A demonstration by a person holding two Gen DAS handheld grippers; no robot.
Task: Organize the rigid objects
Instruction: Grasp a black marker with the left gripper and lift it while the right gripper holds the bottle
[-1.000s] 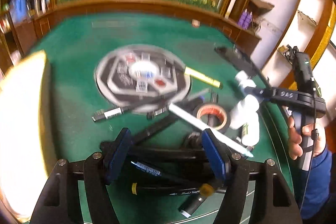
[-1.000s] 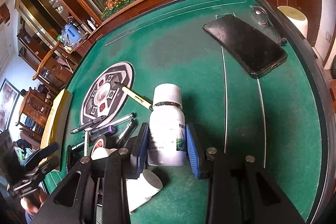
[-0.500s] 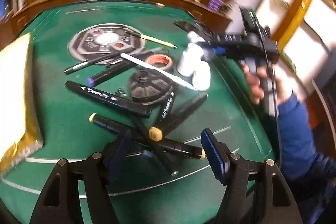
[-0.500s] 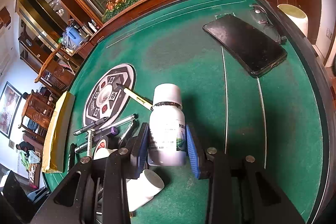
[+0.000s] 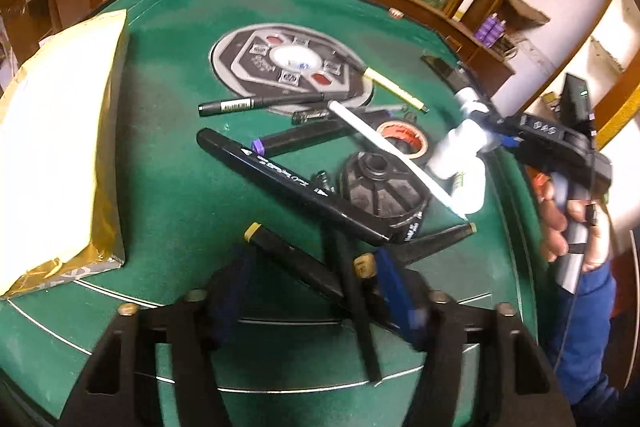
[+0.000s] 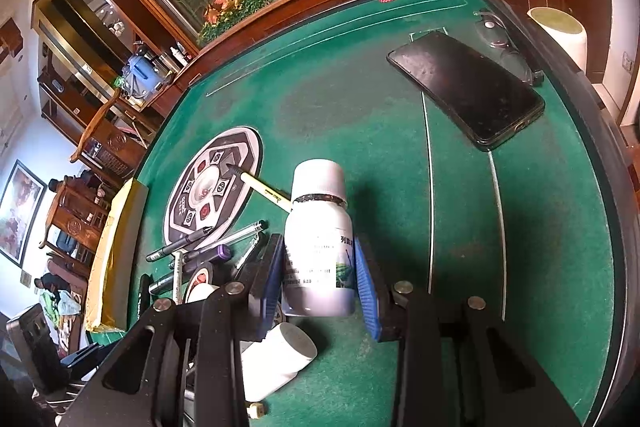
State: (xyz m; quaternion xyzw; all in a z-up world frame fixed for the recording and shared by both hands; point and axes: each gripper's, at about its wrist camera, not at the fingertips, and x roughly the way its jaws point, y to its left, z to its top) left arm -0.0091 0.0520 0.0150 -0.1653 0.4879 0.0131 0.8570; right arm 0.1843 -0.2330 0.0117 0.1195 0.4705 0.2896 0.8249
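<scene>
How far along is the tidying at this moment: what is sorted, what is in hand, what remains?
Nothing looks sorted yet. In hand: the right gripper clamps an upright white bottle; the left gripper is closing over crossed black markers. Left: pens, tape roll, black round part and a second, lying bottle scattered on the green table.
</scene>
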